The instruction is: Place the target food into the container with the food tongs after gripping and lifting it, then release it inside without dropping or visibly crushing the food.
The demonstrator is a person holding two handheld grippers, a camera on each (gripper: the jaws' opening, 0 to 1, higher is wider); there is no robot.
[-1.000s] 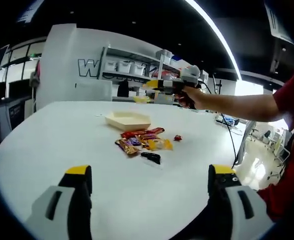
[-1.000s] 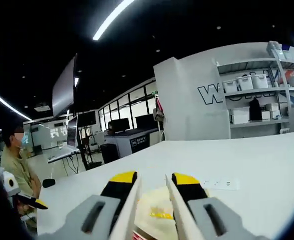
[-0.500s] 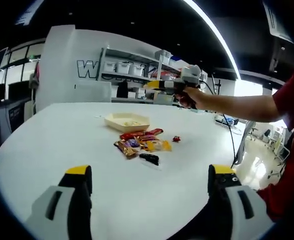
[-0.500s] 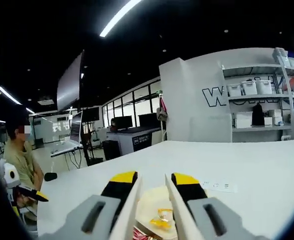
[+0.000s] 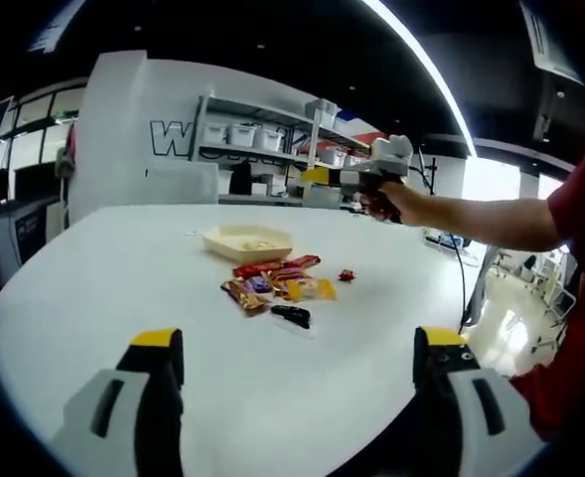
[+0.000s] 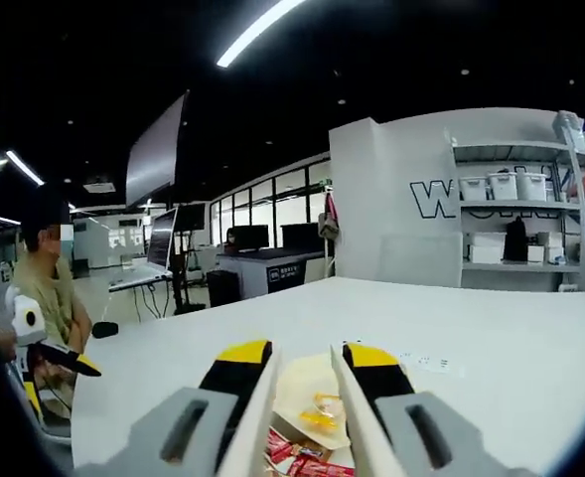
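White tabletop (image 5: 93, 268) carried a cream tray (image 5: 246, 241) holding a yellow sweet (image 6: 324, 409), with loose wrapped candies (image 5: 277, 281) just beside it. Your right gripper (image 6: 303, 364), hovering above that tray, hid its edges behind narrowly parted, empty jaws. Your left gripper (image 5: 299, 350) stood wide apart, empty.

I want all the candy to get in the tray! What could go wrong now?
1. The wrappers lie heaped and overlapping, so the tongs may lift two or knock one across the table.
2. The tray looks light and stands loose; a bump might slide it.
3. The dark piece and the small red one lie apart from the heap and could be missed.
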